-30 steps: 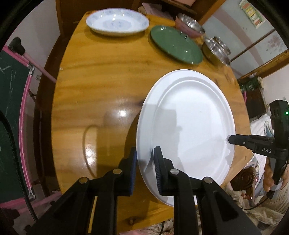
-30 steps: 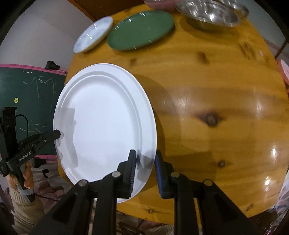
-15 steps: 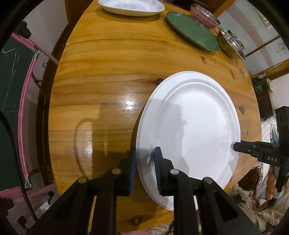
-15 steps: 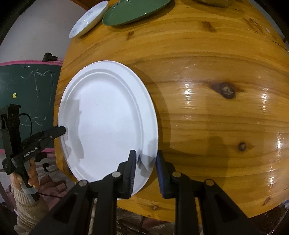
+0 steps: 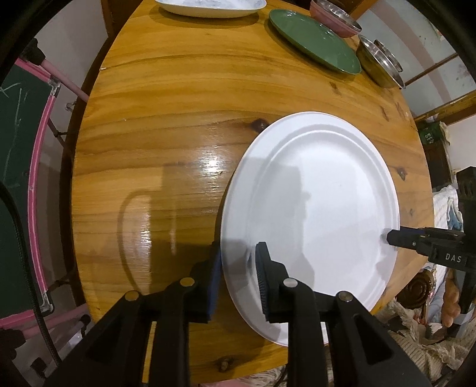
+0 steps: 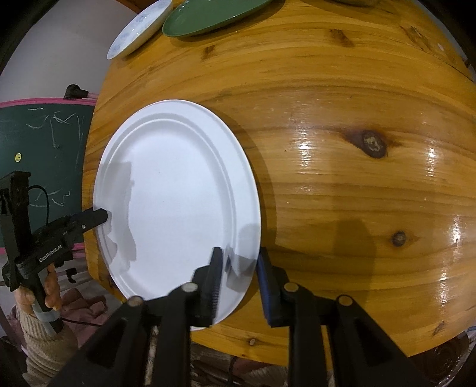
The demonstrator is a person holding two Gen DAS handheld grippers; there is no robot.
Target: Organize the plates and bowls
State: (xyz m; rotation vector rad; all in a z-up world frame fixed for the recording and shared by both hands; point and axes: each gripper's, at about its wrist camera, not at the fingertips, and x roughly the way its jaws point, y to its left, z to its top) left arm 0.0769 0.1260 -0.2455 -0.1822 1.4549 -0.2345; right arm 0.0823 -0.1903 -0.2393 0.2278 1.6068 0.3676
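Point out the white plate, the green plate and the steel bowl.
white plate [image 5: 321, 196]: left wrist view, centre of its flat well.
green plate [image 5: 315, 38]: left wrist view, middle of its top face.
steel bowl [image 5: 379, 64]: left wrist view, outer wall below the rim.

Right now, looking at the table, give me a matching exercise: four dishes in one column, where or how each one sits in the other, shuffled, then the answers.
1. white plate
2. green plate
3. floral plate
4. steel bowl

A. far end, left of the green plate
B. gripped at opposite rims by both grippers
C. between the floral plate and the steel bowl
D. far right edge of the table

Pairs: 1-B, 2-C, 3-A, 4-D
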